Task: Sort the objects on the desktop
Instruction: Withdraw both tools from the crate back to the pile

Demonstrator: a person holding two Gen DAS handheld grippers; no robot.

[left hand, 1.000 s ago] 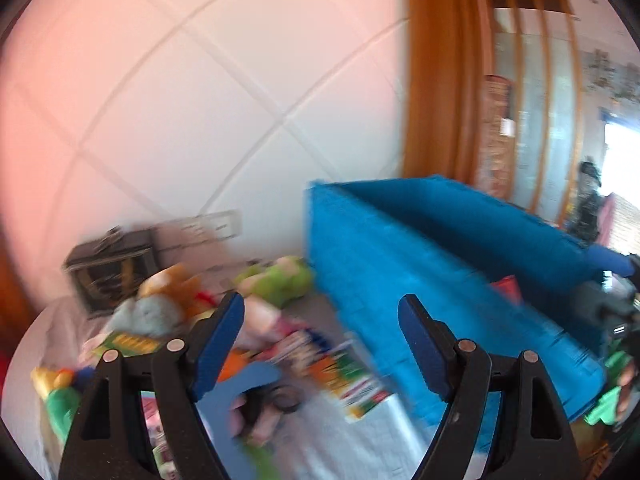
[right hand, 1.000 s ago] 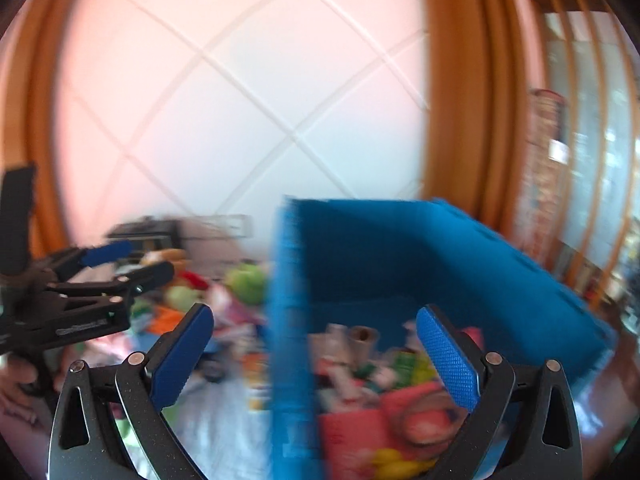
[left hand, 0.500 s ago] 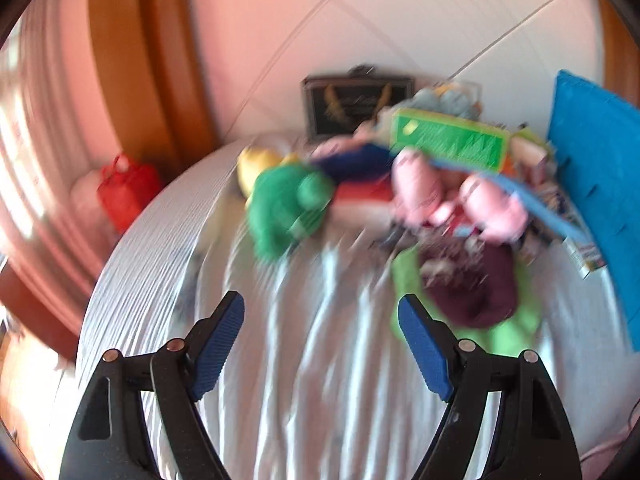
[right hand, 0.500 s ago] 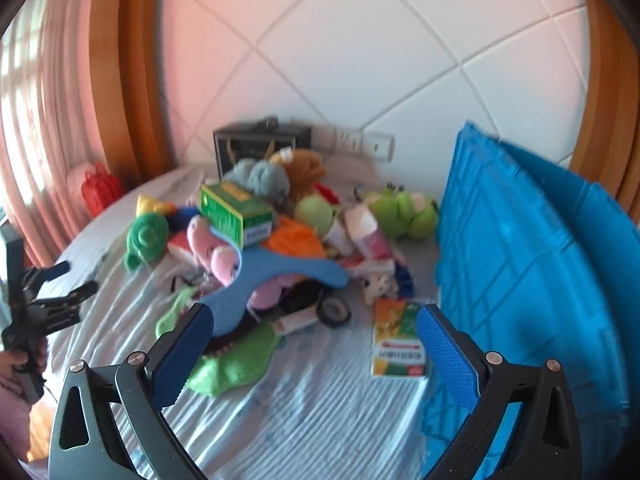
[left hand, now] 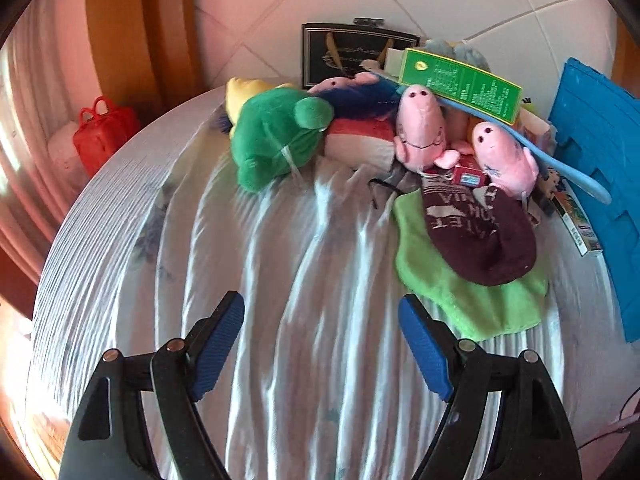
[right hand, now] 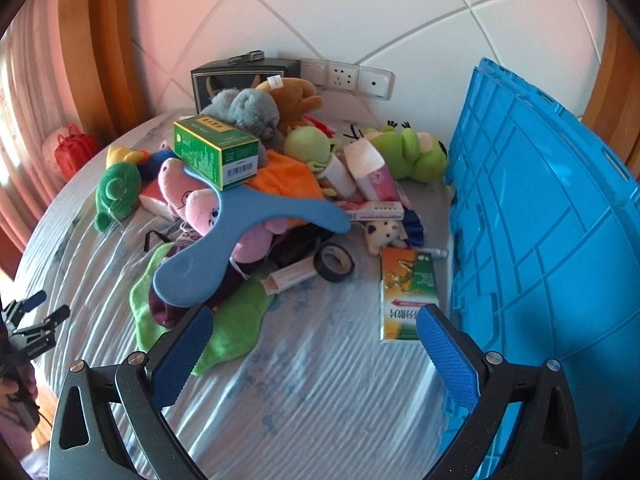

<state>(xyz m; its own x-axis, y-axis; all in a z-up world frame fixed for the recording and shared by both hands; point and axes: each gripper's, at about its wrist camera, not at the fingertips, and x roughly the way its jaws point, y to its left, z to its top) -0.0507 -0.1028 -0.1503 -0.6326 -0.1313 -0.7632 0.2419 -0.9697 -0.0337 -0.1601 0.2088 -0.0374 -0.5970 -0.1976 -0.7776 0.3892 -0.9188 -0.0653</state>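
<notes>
A heap of toys and boxes lies on a round table with a striped cloth (right hand: 320,380). In it are a green box (right hand: 214,152), a blue boomerang (right hand: 224,240), pink plush pigs (left hand: 420,128), a green plush (left hand: 276,136), a maroon sock (left hand: 480,232) on a green cloth (left hand: 460,296), a tape roll (right hand: 334,262) and an orange-green box (right hand: 406,292). A blue crate (right hand: 552,240) stands at the right. My left gripper (left hand: 320,344) is open and empty over bare cloth, short of the heap. My right gripper (right hand: 312,356) is open and empty near the front edge.
A black box (right hand: 244,76) and wall sockets (right hand: 344,78) sit at the back by the tiled wall. A red bag (left hand: 100,136) stands beyond the table's left edge. The left gripper also shows at the far left of the right wrist view (right hand: 28,332).
Both grippers swung left from the blue crate and now face the heap on the table. Both stayed open and empty.
</notes>
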